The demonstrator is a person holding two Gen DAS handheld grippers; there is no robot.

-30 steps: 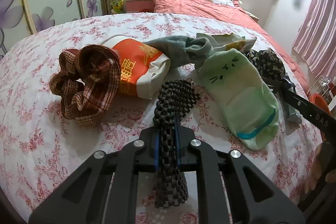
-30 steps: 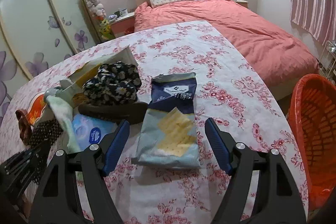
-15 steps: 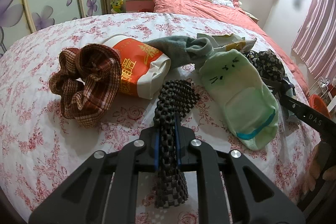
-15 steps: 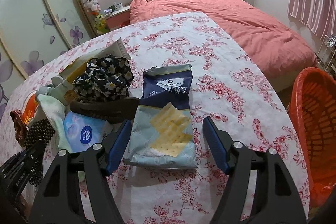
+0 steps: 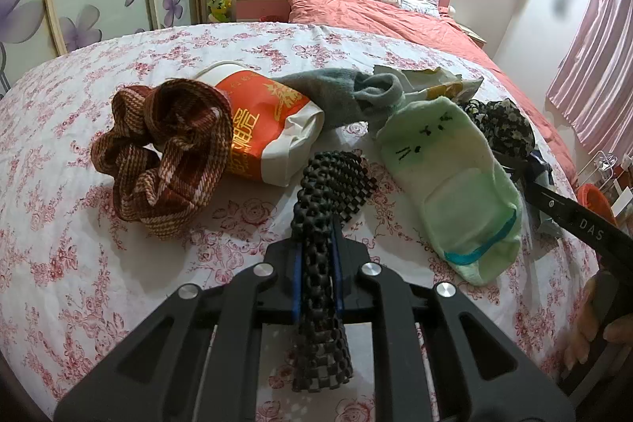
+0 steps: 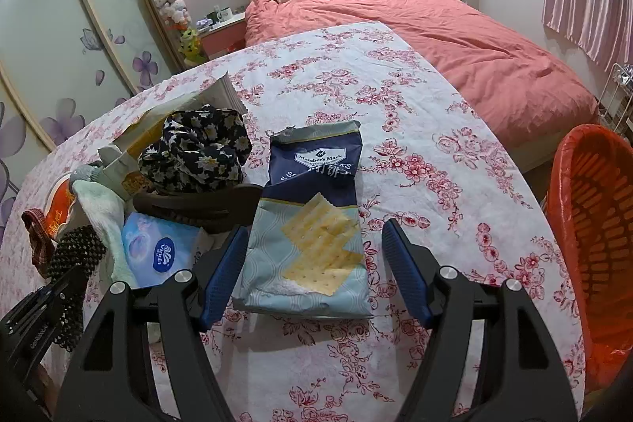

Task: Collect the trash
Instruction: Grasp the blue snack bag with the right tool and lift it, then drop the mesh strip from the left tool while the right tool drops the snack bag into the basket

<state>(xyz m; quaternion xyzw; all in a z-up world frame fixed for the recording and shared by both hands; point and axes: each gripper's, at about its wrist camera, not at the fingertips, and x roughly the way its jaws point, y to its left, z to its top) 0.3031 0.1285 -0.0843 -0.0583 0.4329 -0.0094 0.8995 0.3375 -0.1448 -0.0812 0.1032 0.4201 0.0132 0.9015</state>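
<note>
The left tongs (image 5: 316, 256) are clamped on a black woven mesh strip (image 5: 328, 192) – its far end fans out on the flower-print counter (image 5: 79, 263), just in front of the orange-and-white bag (image 5: 269, 121) and between the brown plaid scrunchie (image 5: 170, 149) and the pale green sock (image 5: 451, 180). The right tongs (image 6: 312, 267) stand wide apart, gripping nothing – the cracker packet (image 6: 312, 224) lies flat between their blue pads (image 6: 221, 275), its near end inside the gap, untouched. An orange basket (image 6: 593, 244) stands off the counter's right edge.

Right claw (image 6: 312, 271) open astride cracker bag (image 6: 312, 236).
</note>
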